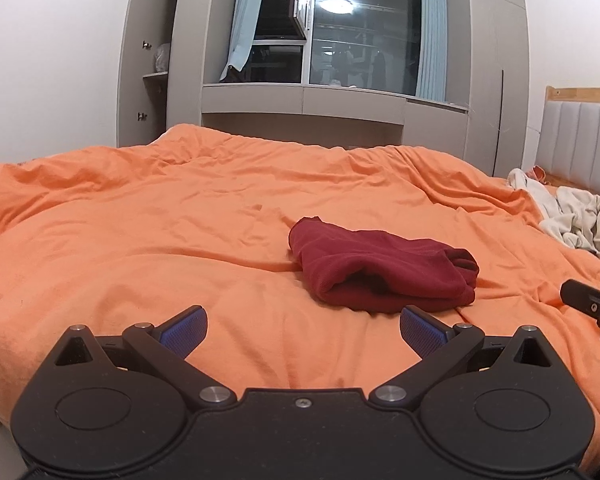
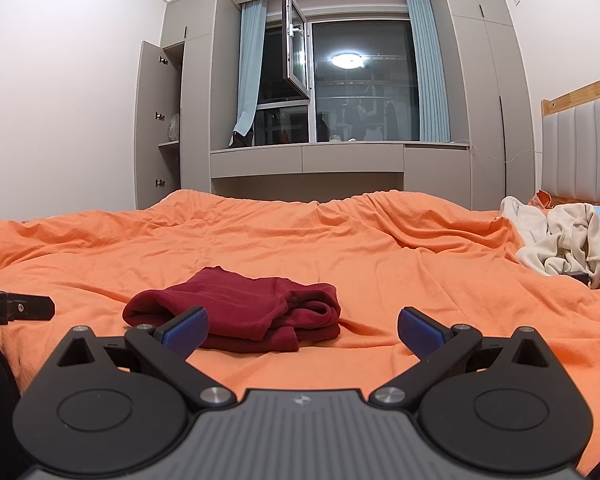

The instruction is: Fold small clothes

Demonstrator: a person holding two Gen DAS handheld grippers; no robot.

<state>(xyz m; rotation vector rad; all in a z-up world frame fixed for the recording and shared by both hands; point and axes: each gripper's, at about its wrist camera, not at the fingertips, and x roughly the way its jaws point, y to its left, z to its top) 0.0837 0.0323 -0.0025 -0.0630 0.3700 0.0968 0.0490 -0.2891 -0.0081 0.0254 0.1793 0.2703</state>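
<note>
- Left tool (image 1: pixel 303 330): nearest the lens in the left wrist view, jaws spread wide, holding nothing, poised low over the orange bed cover (image 1: pixel 140 232).
- Right tool (image 2: pixel 303 330): jaws likewise wide and empty in the right wrist view; its left pad overlaps the near edge of the garment in the picture, contact not confirmed.
- Dark red garment (image 1: pixel 384 270): lies on the bed cover at 1 o'clock from the left tool and 11 o'clock from the right tool, already bunched into a loose, thick fold with an open pocket facing the left tool.
- Cream clothes (image 2: pixel 556 240): heaped at 2 o'clock near the headboard, well apart from the garment.
- Judgement: fold appears rough. To do the step well, pinch 2 layered corners, 1 per tool, lift little, and flatten before the final fold; a single-layer grip risks unrolling the bundle.
</note>
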